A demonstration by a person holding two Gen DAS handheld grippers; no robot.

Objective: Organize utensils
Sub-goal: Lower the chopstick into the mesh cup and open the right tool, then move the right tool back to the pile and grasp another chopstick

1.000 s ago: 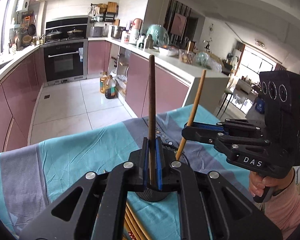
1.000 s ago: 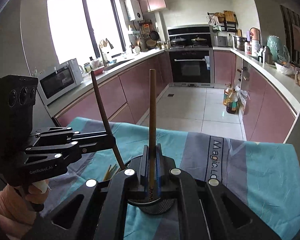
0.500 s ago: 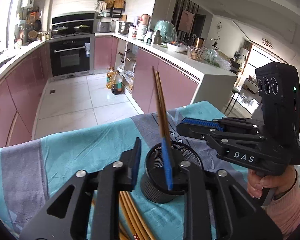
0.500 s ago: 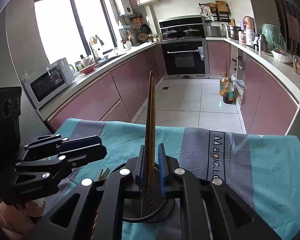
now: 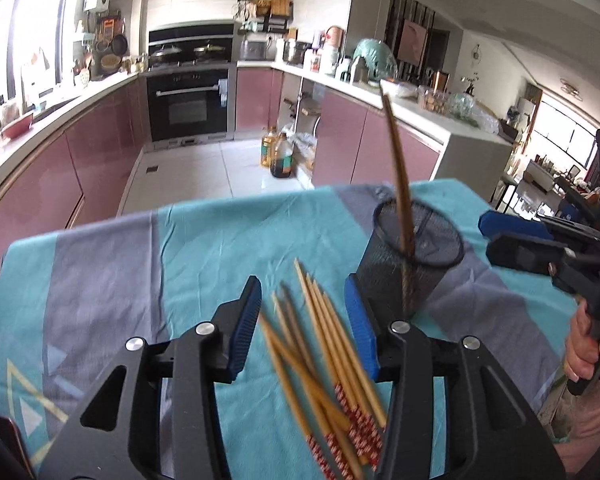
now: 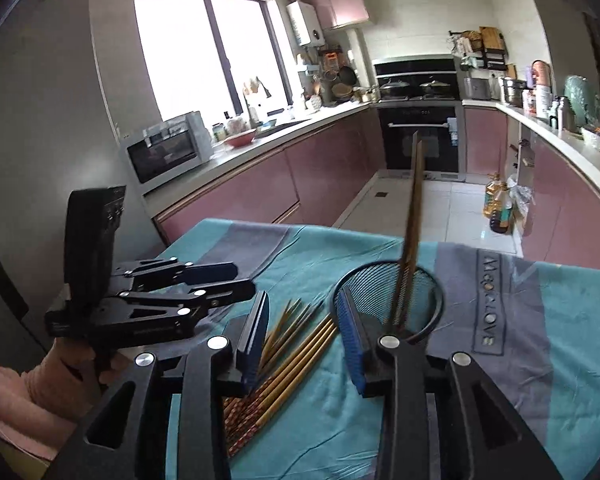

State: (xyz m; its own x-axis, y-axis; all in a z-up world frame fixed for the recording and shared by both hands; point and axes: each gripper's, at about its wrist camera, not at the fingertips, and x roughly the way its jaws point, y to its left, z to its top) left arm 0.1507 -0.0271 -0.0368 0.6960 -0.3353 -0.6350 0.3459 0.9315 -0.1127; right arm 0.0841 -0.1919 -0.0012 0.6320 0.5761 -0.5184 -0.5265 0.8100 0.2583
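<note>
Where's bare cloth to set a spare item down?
Free: the cloth left of the loose chopsticks, and the stretch right of the mesh cup around the printed lettering. Crowded: between chopsticks and cup, where both grippers work.

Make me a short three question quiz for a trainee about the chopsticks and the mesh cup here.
1. True or false: the mesh cup lies tipped on its side.
2. How many chopsticks stand in the cup?
A one
B two
C five
3. Fill in: the loose chopsticks lie on the ___.

Key: 1 false; 2 B; 3 tablecloth
</note>
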